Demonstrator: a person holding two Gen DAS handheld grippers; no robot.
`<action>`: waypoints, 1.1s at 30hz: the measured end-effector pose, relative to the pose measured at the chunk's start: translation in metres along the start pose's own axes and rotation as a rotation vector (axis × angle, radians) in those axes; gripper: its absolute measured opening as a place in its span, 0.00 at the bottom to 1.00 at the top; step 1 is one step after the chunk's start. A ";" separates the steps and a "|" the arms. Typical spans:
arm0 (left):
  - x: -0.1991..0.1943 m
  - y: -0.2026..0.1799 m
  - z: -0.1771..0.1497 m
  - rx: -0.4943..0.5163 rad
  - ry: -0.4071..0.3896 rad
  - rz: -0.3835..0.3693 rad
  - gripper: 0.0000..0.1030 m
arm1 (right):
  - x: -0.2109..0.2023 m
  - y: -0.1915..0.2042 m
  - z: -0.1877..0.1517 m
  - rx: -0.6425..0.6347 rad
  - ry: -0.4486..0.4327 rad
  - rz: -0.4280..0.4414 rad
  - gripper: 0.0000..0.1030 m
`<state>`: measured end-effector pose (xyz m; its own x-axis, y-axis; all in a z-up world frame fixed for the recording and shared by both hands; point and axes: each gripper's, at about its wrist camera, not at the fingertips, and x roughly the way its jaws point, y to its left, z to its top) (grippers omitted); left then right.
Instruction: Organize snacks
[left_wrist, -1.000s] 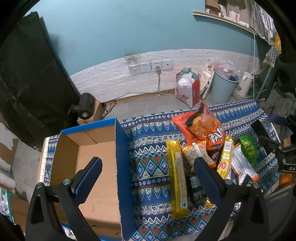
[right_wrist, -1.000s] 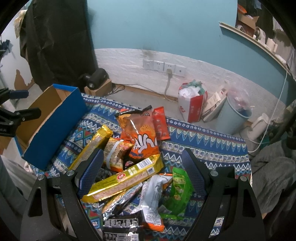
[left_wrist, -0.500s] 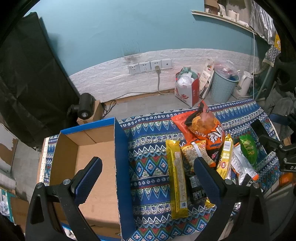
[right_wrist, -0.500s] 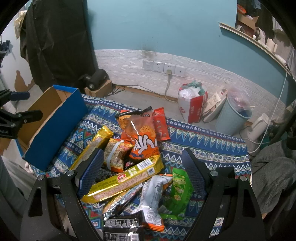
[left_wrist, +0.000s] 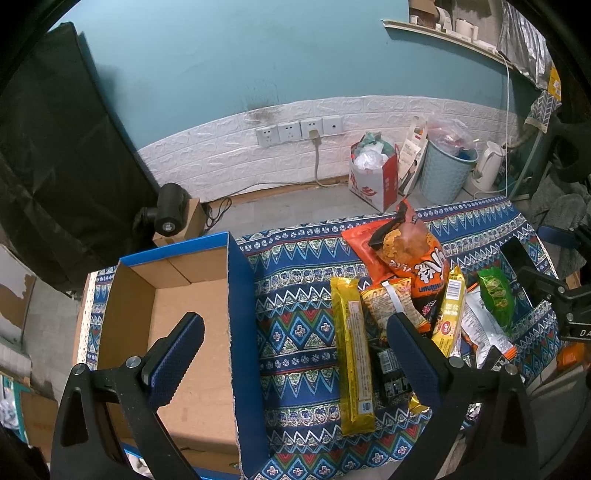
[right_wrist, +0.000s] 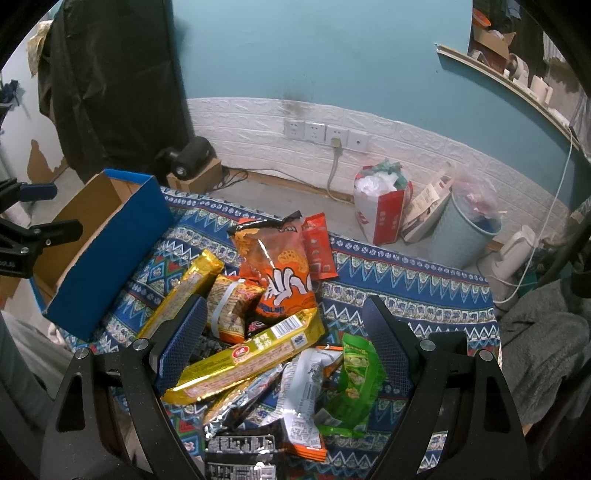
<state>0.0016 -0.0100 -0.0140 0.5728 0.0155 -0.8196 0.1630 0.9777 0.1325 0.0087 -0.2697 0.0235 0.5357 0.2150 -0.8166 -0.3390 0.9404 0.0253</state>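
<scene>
A pile of snack packets lies on the patterned blue cloth (left_wrist: 295, 332): an orange chips bag (right_wrist: 277, 266), a long yellow packet (left_wrist: 352, 354), a second yellow packet (right_wrist: 243, 358), a green bag (right_wrist: 354, 380) and a silver packet (right_wrist: 299, 391). An empty cardboard box with blue walls (left_wrist: 184, 314) stands left of the pile. My left gripper (left_wrist: 291, 350) hovers open over the box's right wall and holds nothing. My right gripper (right_wrist: 284, 332) hangs open above the pile, also empty. Each gripper shows at the edge of the other's view.
Behind the table are a white brick wall strip with sockets (left_wrist: 299, 129), a red-and-white bag of rubbish (left_wrist: 373, 170), a pale blue bin (left_wrist: 447, 173) and a white kettle (left_wrist: 487, 166). A black lamp head (left_wrist: 170, 210) sits on a small box at the back left.
Both views have shifted only slightly; the snacks sit a touch lower in the right wrist view. Both grippers stay open and empty.
</scene>
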 end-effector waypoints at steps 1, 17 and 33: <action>0.000 0.000 0.000 0.001 -0.001 0.001 0.97 | 0.000 0.000 0.000 -0.001 -0.001 0.000 0.82; 0.012 -0.006 -0.002 0.006 0.014 -0.014 0.97 | 0.002 -0.004 -0.001 0.006 0.005 -0.001 0.82; 0.091 -0.019 -0.011 0.004 0.202 -0.039 0.92 | 0.040 -0.060 -0.028 0.137 0.131 -0.080 0.82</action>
<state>0.0418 -0.0248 -0.0975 0.3930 0.0199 -0.9193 0.1853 0.9775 0.1004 0.0287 -0.3246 -0.0262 0.4481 0.1106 -0.8871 -0.1864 0.9821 0.0282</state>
